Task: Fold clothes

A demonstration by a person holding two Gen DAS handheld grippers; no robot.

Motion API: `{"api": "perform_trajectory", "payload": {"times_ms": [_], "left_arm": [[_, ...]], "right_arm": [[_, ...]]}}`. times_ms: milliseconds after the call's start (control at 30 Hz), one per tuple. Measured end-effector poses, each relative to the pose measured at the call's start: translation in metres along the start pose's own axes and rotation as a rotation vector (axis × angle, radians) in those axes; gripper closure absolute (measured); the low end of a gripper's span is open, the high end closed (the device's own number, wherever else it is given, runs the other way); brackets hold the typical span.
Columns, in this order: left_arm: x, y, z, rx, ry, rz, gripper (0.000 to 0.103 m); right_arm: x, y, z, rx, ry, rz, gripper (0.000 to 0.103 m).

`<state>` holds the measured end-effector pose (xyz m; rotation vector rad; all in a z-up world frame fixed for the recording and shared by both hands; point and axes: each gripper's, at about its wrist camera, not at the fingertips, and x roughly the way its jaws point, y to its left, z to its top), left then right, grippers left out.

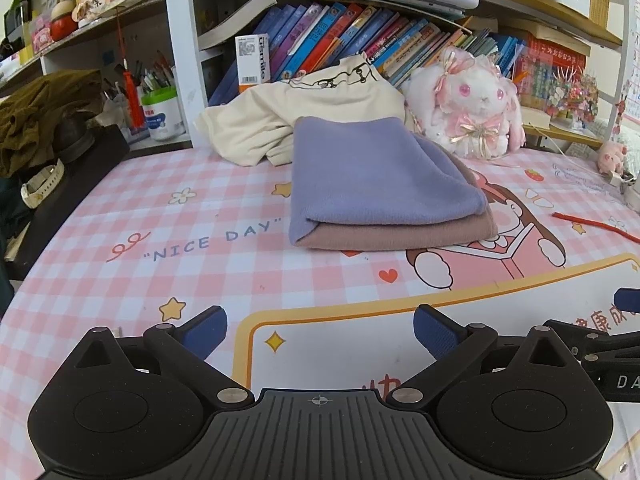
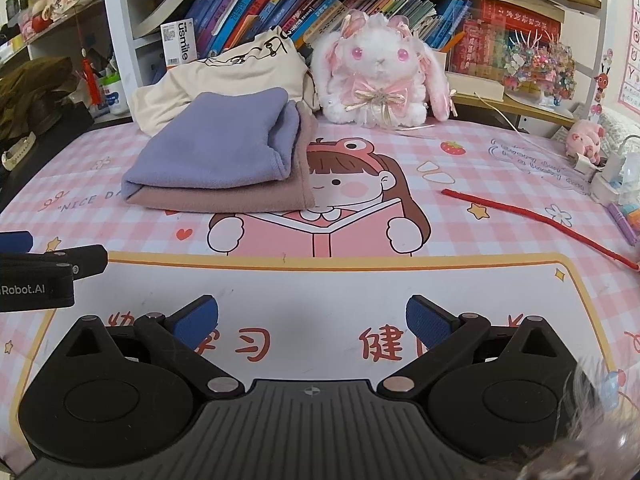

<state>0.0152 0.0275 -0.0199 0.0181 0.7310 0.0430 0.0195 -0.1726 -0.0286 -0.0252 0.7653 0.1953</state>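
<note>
Left gripper (image 1: 320, 334): nearest the lens in the left view; fingers spread wide, nothing between the blue pads (image 1: 204, 330); it hung just over the mat.
Right gripper (image 2: 312, 320): nearest the lens in the right view; fingers likewise spread wide and empty, blue pads (image 2: 430, 322) over the mat's white panel with red characters.
Each other: part of the right gripper showed at the right edge of the left view, and part of the left gripper at the left edge of the right view, so the two sat side by side, apart.
Purple cloth (image 1: 376, 172): folded, lying ahead of the left fingers and slightly right of them; ahead and left of the right fingers; well beyond both sets of fingertips.
Pink cloth (image 1: 400, 236): folded, directly under the purple cloth, touching it, its edges sticking out at the near and right sides.
Cream garment (image 1: 280, 120): unfolded, heaped behind the stack and touching its far edge, a black line drawing on top.
Mat (image 1: 120, 216): pink check with "NICE DAY" ahead-left of the left fingers and a cartoon girl reading, ahead of the right fingers; the stack covered part of her hat.
Rabbit (image 2: 380, 76): white and pink plush, upright, beyond the stack and right of it.
Red strip (image 2: 540, 220): thin, lying slanted on the mat ahead-right of the right fingers.
Books (image 1: 340, 36): leaning row on the shelf behind the garment.
Pen cup (image 1: 162, 110): far ahead-left of the left fingers, off the mat.
</note>
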Motion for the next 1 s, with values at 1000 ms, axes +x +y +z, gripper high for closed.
{"api": "perform_trajectory", "payload": {"times_ms": [1000], "left_arm": [[0.009, 0.001, -0.001, -0.009, 0.021, -0.031, 0.000]], "right_arm": [[0.013, 0.001, 0.002, 0.005, 0.031, 0.003, 0.001]]}}
